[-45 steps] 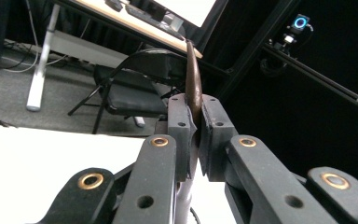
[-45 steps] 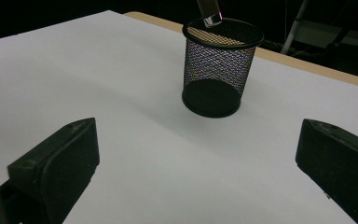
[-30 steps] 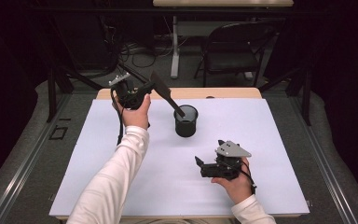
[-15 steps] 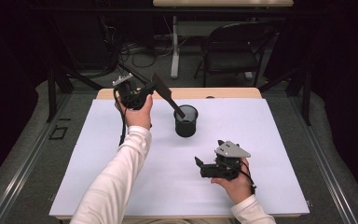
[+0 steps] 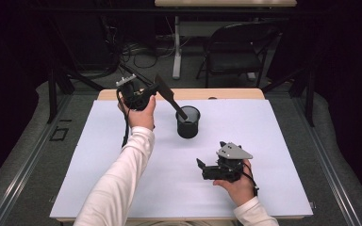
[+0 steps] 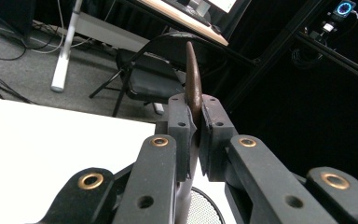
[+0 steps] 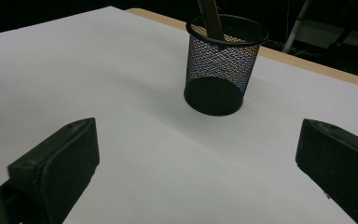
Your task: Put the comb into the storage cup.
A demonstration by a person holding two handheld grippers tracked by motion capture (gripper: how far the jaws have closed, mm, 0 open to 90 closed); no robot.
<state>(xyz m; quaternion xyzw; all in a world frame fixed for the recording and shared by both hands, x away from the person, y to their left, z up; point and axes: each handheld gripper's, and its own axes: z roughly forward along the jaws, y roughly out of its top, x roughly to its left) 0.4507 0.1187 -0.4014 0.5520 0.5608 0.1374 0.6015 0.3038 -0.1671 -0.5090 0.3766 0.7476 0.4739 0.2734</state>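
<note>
Spatula time: one dark brown flat wooden spatula [image 5: 168, 95], and it's pinched in my left gripper [image 6: 195, 135], jaws closed tight on the blade edge-on, so in the left gripper view it's just a thin brown sliver sticking up between the pads. Its handle end slants down into the one black wire-mesh pencil cup [image 5: 188, 122], which stands upright on the white paper-covered table [image 5: 273, 141], a bit toward the far side.

Going near to far: closest to me is my right gripper [image 5: 206, 168], resting low over the white sheet in my right hand [image 5: 235, 181], with the grey three-cornered plate on top. Its two jaws are spread wide with nothing between them; in the right gripper view they sit at the bottom corners with bare paper in the gap and the mesh cup [image 7: 224, 63] straight ahead, well apart from them, the brown handle [image 7: 211, 18] poking out of its rim.

Farther out, my left hand [image 5: 140, 115] holds the left gripper [image 5: 147, 92] up near the far-left of the sheet, white sleeve running back to me.

Past the table edge there's one black folding chair [image 5: 238, 52] on the grey floor, plus a tangle of cables.
</note>
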